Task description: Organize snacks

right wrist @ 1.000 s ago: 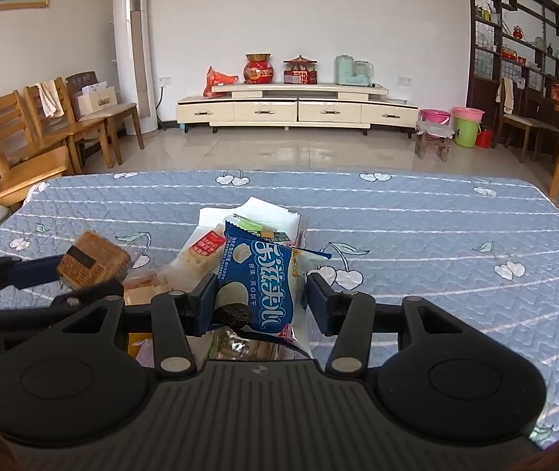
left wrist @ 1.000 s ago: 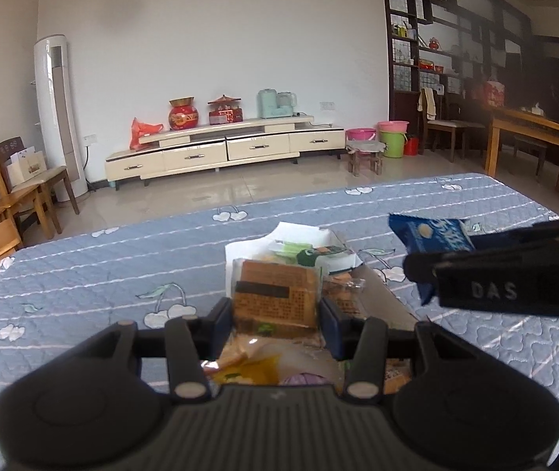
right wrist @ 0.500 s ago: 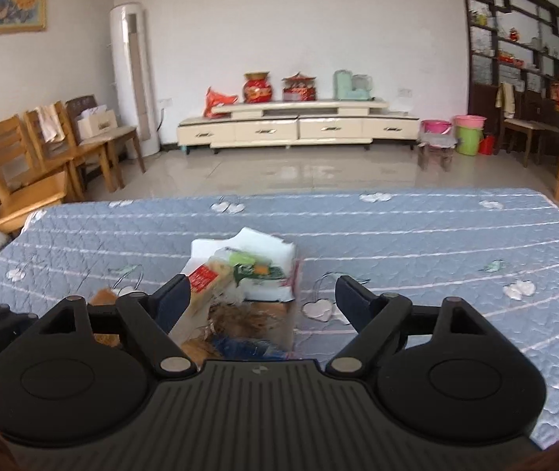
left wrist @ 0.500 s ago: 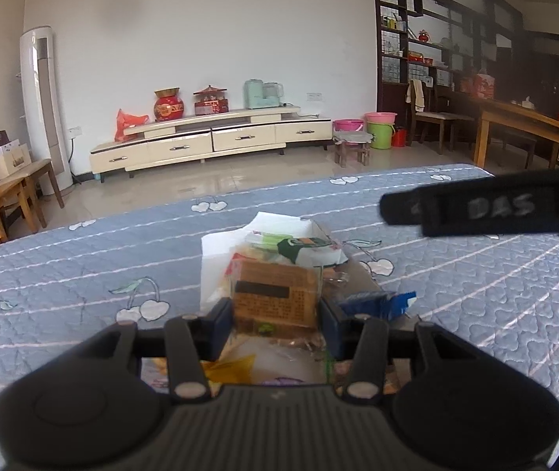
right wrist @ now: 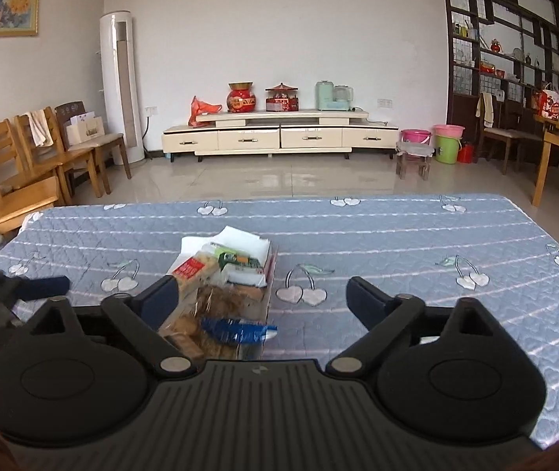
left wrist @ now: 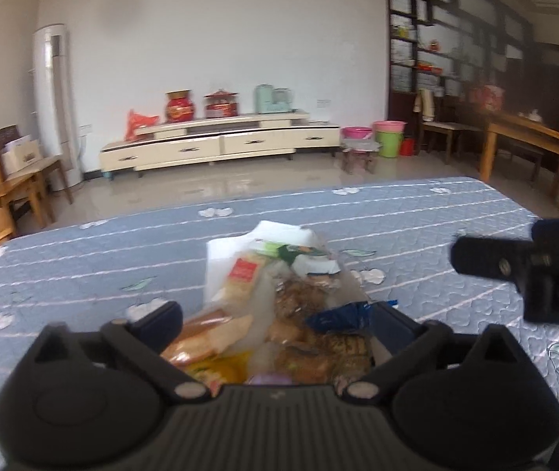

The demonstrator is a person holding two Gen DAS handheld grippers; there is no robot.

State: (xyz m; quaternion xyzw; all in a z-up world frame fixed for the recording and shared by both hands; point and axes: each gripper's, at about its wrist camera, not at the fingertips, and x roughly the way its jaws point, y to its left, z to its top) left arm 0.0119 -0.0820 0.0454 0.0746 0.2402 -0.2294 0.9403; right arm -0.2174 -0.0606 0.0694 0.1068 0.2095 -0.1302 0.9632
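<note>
Both claws now stand empty: a second ago the left one was clenched on a brown woven-print snack block and the right one on a blue packet, and both items have since gone down into the pile. Across the lower half of each view spreads the blue quilted cover [right wrist: 397, 235], and on it, left of centre, sits the snack box [right wrist: 269, 274], a long shallow carton whose long axis runs away from the cameras toward the white paper at its far end. Its heap of wrapped biscuits and cakes fills the gap between the spread fingers of the left gripper [left wrist: 275, 324], so that claw hangs directly over the pile, released and holding nothing. The right gripper [right wrist: 261, 300] is also released, its fingers wide apart, with the box lying under its left finger and bare quilt under the rest of the gap. The blue packet [right wrist: 238, 329] lies crosswise on the near end of the heap, at lower centre-left of the right view. Judging by this, the left claw is the nearer one for any further tidying of the pile.
</note>
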